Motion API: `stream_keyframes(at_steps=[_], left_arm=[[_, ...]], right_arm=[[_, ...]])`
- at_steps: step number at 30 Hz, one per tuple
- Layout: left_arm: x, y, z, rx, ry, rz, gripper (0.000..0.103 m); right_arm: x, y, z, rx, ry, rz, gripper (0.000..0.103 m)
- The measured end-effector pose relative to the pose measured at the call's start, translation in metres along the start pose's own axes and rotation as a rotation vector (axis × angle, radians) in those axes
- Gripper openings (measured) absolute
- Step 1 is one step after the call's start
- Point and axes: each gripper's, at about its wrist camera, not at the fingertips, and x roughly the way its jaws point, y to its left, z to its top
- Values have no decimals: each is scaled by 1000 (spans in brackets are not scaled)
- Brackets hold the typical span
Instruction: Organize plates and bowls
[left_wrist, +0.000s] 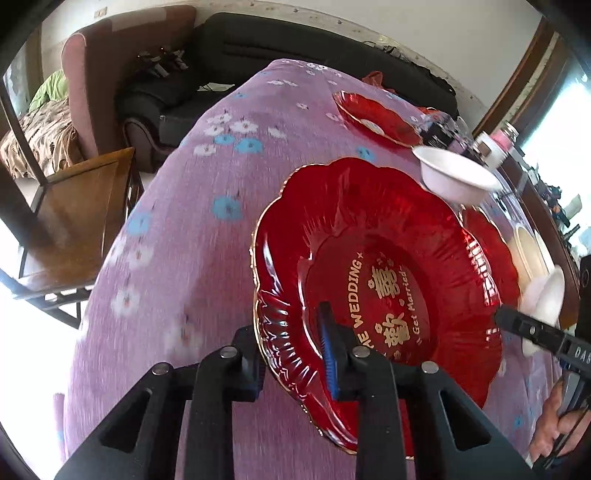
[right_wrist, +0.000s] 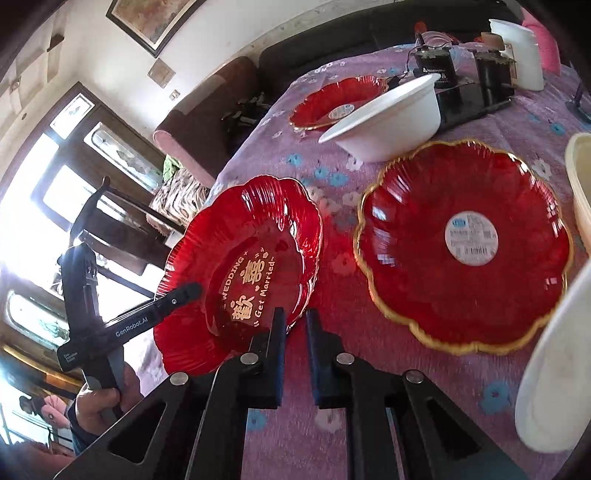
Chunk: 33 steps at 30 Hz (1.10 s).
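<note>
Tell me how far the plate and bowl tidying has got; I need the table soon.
Early stage: nothing looks stacked yet. In hand: the left gripper has its jaws clamped on the rim of the red wedding plate, tilted off the purple tablecloth. The right gripper holds nothing. Left: the big red plate, the far red plate and the white bowl lie apart.

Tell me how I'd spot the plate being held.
On the purple flowered tablecloth lie several red scalloped plates. The held plate is at the near left, tilted, its rim pinched by the left gripper. Only it shows gold "Wedding" lettering; the others carry white stickers.
</note>
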Motion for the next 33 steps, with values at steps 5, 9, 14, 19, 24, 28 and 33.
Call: stream_keyframes(at_steps=[5,9,14,19,24,28,33], left_arm=[[-25,-5,-45,18,-6,-7,24],[-40,-15,-77,45,-24,20,24],[-48,-32,-96,81,-52,68,25],[-50,-39,-101,101,-91,102,29],[-71,-45,-105,131,-168,155,61],[-98,-50,-110,147,-246,155,62],[-127,-78,-115,206,-357,110,72]], right_arm=[[-13,3,-28,-41,31,22,12],[-27,1,-55,-54,43,50,12],[-38,-4,-69,-64,33,58,12],[-42,-9,-74,-90,17,50,14],[-68,-9,-78,-126,-61,21,29],[-90,-27,-80,-81,-111,39,36],[-120,-56,-88,-21,-174,27,36]])
